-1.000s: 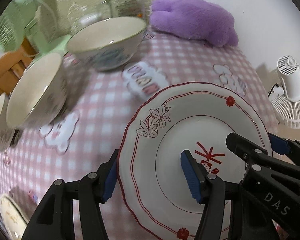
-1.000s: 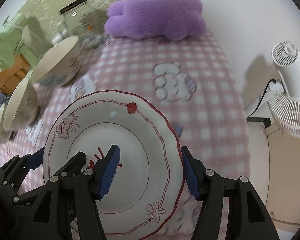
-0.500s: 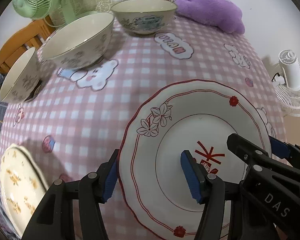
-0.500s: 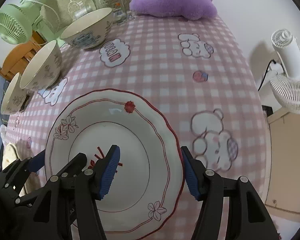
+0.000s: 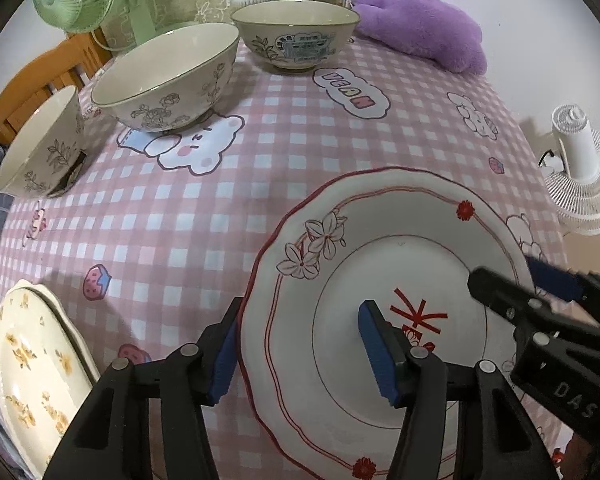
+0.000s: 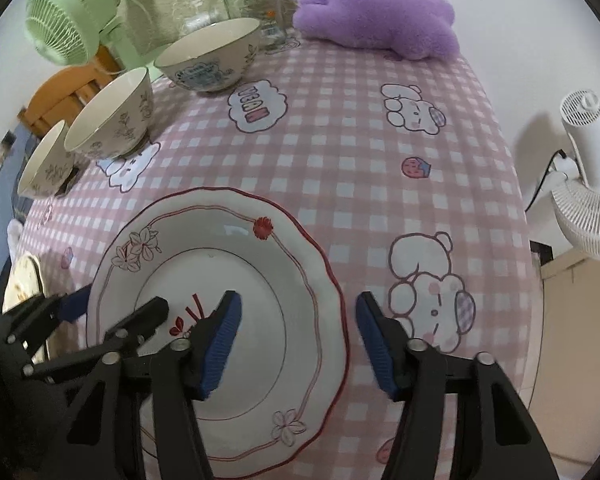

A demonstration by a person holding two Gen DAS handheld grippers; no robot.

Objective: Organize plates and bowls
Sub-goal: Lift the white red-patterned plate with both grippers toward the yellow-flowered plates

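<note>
Red-rimmed plate carried by both grippers, one on each edge

The left gripper point(image 5: 304, 354) straddles the left rim of the red-rimmed plate point(image 5: 384, 264) and the right gripper point(image 6: 296, 338) the right rim, one pad inside the dish and one outside – a two-sided hold that keeps the wide, shallow plate level over the near right part of the pink checked tablecloth point(image 5: 204, 216). Both pairs of jaws have just been closing at a middling width with the rim between them; whether the pads press I cannot tell. Since a second ago the three bowls point(image 5: 168, 80) have slid toward the far left, and a yellow-flowered plate point(image 5: 32, 384) has appeared near left – probably where this one goes.
</note>
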